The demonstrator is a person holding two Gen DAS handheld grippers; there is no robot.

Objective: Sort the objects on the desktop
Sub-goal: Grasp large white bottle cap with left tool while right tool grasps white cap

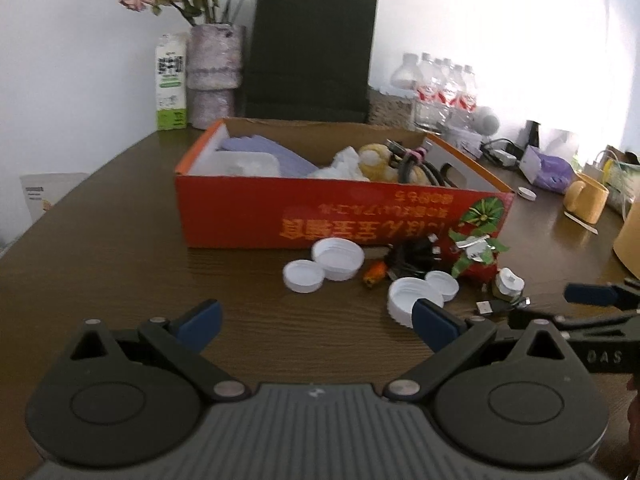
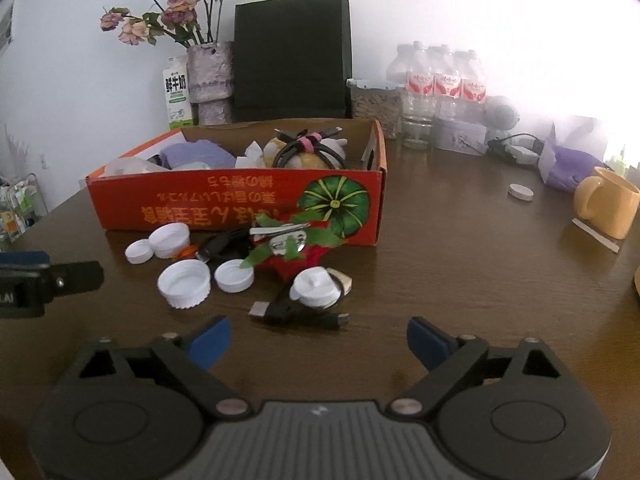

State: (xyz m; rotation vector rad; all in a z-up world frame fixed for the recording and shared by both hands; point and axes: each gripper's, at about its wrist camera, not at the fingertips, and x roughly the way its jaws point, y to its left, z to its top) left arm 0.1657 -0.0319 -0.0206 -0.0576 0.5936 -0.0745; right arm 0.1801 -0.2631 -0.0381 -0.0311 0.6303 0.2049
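Black cable (image 2: 298, 312) with a white cap (image 2: 314, 288) resting on it lies on the table (image 2: 460, 264) in front of the red box (image 2: 236, 204), long axis running left to right, straight ahead of the right gripper (image 2: 318, 340), whose jaws are spread wide and empty. Left gripper (image 1: 316, 322), equally wide and empty, faces the other white caps (image 1: 338, 258), so the right is nearer.
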